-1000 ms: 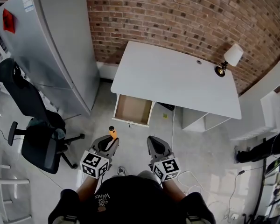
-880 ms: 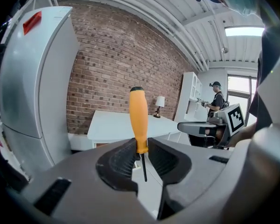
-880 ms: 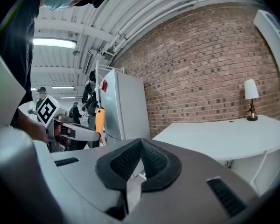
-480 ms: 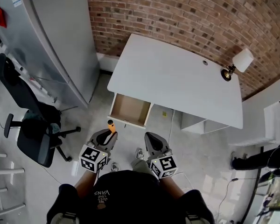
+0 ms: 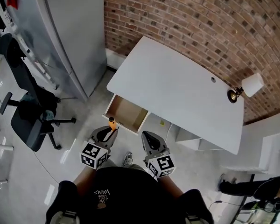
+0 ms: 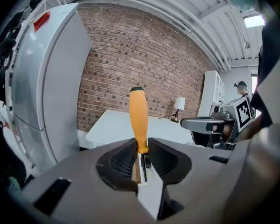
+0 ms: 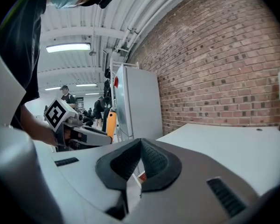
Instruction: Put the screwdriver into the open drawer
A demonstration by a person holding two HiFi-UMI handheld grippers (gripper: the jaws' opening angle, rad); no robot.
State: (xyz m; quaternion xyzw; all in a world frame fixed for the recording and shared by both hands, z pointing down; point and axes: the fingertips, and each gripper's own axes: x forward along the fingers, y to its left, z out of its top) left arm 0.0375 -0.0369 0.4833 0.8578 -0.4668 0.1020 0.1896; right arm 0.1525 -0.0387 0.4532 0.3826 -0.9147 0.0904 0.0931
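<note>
While left tongs [image 6: 140, 144] clamp the screwdriver [image 6: 138, 115], right tongs [image 7: 140, 146] sit closed — empty.

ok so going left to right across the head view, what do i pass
office chair → left gripper holding the screwdriver → right gripper → lamp. The open drawer overlaps both grippers, so it is left out.
</note>
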